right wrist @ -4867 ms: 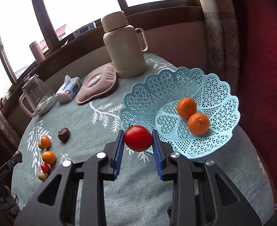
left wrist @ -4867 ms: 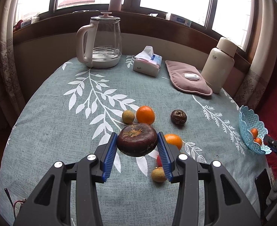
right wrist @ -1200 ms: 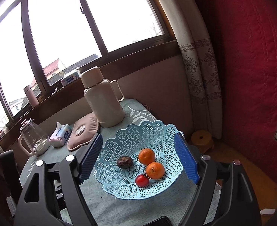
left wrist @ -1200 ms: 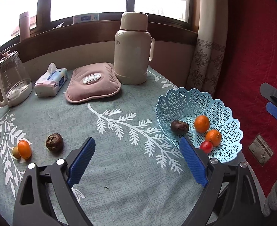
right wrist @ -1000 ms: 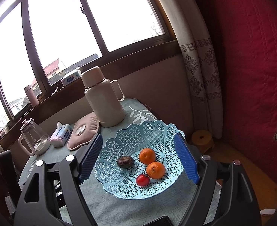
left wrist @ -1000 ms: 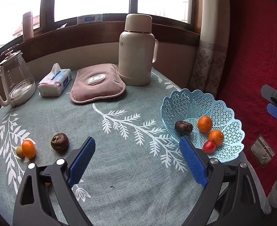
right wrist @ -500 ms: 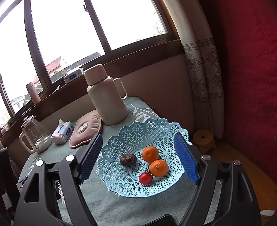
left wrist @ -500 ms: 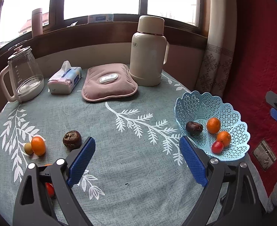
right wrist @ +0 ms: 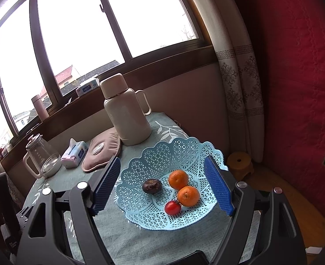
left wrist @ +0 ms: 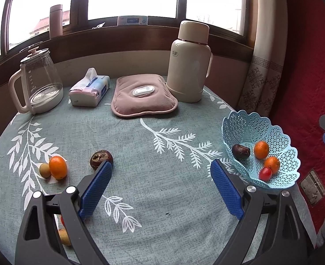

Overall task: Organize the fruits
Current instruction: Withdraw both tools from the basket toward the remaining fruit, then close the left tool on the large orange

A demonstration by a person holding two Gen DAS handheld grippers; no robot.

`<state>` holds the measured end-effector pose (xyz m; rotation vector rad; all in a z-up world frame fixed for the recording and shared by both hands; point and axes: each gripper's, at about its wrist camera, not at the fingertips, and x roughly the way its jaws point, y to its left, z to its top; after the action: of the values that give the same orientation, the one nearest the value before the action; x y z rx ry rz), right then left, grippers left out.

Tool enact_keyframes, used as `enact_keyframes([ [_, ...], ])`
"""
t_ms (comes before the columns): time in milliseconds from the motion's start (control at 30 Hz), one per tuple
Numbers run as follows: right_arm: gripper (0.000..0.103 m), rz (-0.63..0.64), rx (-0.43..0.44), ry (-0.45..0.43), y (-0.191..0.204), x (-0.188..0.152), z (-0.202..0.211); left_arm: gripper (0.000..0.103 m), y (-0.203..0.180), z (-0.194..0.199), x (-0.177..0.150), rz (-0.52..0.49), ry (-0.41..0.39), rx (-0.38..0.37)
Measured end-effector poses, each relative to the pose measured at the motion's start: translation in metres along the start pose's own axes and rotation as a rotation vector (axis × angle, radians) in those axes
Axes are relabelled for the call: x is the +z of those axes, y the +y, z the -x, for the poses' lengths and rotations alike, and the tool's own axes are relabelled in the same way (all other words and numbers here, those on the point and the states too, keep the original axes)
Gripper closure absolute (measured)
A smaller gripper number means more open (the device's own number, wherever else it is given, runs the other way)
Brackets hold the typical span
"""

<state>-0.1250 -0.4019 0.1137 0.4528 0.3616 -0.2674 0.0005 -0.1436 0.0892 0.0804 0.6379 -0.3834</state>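
A light blue lattice basket [left wrist: 239, 125] [right wrist: 158, 159] stands at the table's right edge. It holds a dark purple fruit [left wrist: 240, 151] [right wrist: 152, 185], two oranges [left wrist: 261, 149] [right wrist: 178, 179] and a small red fruit [left wrist: 265, 173] [right wrist: 172, 207]. On the cloth to the left lie an orange [left wrist: 58, 167], a small yellowish fruit [left wrist: 45, 170] and a wrinkled brown fruit [left wrist: 100, 158]. A red fruit [left wrist: 62, 220] and a yellow one [left wrist: 64, 236] peek out behind my left finger. My left gripper [left wrist: 161, 175] is open and empty over the table's middle. My right gripper [right wrist: 162, 176] is open and empty above the basket.
Along the back stand a glass kettle [left wrist: 37, 81], a tissue pack [left wrist: 89, 88], a pink hot-water pad [left wrist: 143, 96] and a cream thermos [left wrist: 190, 63]. A red quilted wall [left wrist: 312, 66] lies right of the table. A small stool [right wrist: 239, 165] sits on the floor.
The left view has swung leftward: the basket has slid to the right of the picture and more loose fruit shows at the left. The right gripper has stayed put.
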Motion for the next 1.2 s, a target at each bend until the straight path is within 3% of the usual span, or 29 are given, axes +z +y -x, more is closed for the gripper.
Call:
enact_keyframes([
  [700, 0.024, 0.014, 0.010, 0.016, 0.005, -0.004, -0.004, 0.013, 0.062, -0.001, -0.017, 0.076, 0.034, 0.105],
  [1200, 0.024, 0.037, 0.022, 0.039, 0.012, -0.011, -0.010, 0.013, 0.103, -0.014, -0.036, 0.123, 0.103, 0.186],
])
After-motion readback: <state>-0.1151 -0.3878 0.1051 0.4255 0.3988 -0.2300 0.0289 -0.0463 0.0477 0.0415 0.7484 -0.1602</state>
